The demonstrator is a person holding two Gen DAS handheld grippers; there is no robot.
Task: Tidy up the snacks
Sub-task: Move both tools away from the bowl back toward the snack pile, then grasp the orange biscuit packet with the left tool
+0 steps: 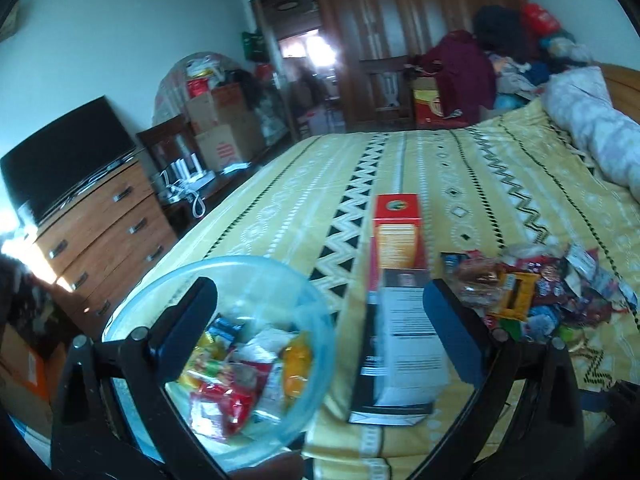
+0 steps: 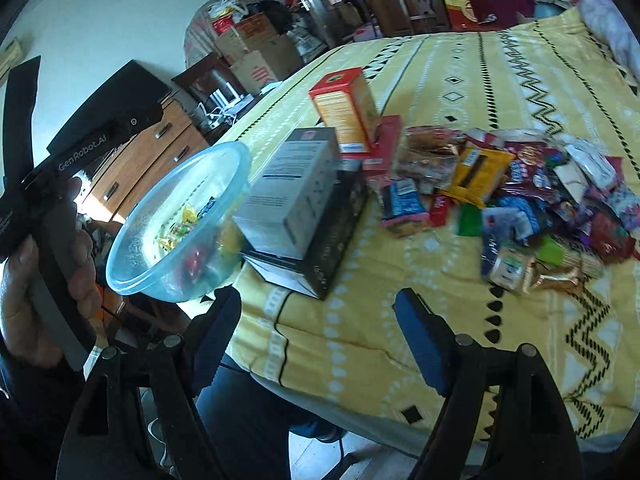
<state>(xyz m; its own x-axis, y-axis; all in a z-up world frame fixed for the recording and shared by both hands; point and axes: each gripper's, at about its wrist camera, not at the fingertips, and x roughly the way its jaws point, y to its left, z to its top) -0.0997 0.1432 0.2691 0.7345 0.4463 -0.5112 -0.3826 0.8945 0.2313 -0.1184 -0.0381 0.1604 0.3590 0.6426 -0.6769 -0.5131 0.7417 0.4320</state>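
On the bed (image 2: 460, 320), which has a yellow patterned cover, a pile of loose snacks (image 2: 540, 200) lies to the right, and a clear blue bowl (image 2: 132, 240) at the left edge of the bed already has some wrapped sweets inside. Between them stand a grey box (image 2: 288, 196) on top of a flat black box (image 2: 340, 236), and behind these an orange box (image 2: 348, 108). The right gripper (image 2: 316, 340) hangs over the near edge of the bed with its jaws wide apart and nothing between them. The left gripper (image 1: 320, 312) is also spread wide and carries nothing; it hangs near the bowl and the grey box, and a hand (image 2: 44, 288) holds its handle. I judge that the sorting is only partly done, because most snacks are not yet in the bowl. The step in hand seems to be a reach for another snack. The next move calls for the right gripper to go forward to the pile, choose one packet at its near edge, and close on it alone.
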